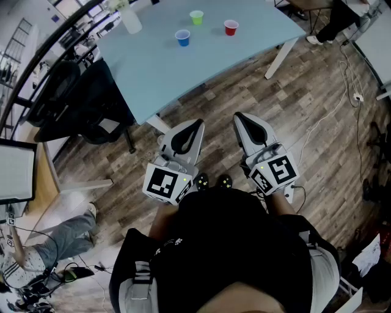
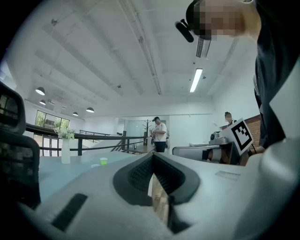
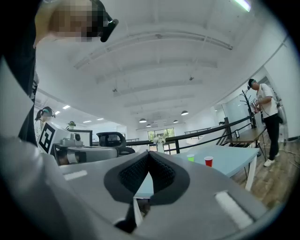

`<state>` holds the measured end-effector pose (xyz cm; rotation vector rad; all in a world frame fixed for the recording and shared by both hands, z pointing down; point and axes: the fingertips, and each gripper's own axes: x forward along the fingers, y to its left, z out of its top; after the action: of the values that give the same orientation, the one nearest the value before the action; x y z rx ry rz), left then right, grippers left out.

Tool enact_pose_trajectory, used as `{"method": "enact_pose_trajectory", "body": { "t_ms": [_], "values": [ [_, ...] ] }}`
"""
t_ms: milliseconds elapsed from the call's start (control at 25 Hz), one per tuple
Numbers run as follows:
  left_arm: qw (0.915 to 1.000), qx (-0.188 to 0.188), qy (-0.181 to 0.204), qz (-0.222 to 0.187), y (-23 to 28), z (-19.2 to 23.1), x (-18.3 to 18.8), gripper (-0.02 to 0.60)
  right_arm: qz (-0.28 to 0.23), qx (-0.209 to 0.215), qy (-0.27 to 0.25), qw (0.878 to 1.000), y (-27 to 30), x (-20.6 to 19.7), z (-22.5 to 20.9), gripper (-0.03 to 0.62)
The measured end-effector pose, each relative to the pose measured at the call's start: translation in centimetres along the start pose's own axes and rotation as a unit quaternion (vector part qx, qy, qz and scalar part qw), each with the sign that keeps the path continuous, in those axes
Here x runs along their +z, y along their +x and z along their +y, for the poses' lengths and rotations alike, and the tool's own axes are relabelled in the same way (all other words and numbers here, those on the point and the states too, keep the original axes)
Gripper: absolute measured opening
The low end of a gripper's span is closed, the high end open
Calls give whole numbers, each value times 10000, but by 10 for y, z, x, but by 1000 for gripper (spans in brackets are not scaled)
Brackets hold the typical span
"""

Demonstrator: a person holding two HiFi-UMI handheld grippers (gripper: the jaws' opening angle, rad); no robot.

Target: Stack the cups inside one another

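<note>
Three small cups stand apart on the pale blue table point(image 1: 153, 67): a blue cup point(image 1: 182, 38), a green cup point(image 1: 196, 17) and a red cup point(image 1: 231, 27). My left gripper point(image 1: 197, 125) and right gripper point(image 1: 238, 116) are held side by side over the wooden floor, well short of the table, both shut and empty. In the left gripper view the shut gripper point(image 2: 152, 157) points level towards the table, where the green cup point(image 2: 103, 161) shows far off. Past the right gripper point(image 3: 149, 153), the green cup point(image 3: 190, 158) and the red cup point(image 3: 208, 161) show on the table.
A clear vase point(image 1: 130, 21) stands at the table's far left. A black office chair point(image 1: 79, 101) sits left of the table, and a white table leg point(image 1: 278, 58) angles down at right. Cables point(image 1: 342, 104) trail over the floor. A person point(image 2: 160, 135) stands far off.
</note>
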<state>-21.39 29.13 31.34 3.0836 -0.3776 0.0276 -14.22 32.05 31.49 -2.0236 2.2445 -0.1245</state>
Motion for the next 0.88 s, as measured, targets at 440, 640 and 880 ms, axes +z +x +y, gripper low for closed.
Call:
{"method": "enact_pose_trajectory", "body": {
  "t_ms": [440, 640, 880],
  "values": [
    [9999, -25, 34, 101, 8, -8, -4, -14, -123, -78, 163, 9998, -8, 3, -11, 11],
    [9999, -8, -11, 148, 13, -14, -9, -14, -107, -59, 194, 9997, -14, 3, -19, 11],
    [9998, 2, 8, 190, 27, -28, -10, -14, -65, -23, 167, 9998, -28, 3, -31, 11]
  ]
}}
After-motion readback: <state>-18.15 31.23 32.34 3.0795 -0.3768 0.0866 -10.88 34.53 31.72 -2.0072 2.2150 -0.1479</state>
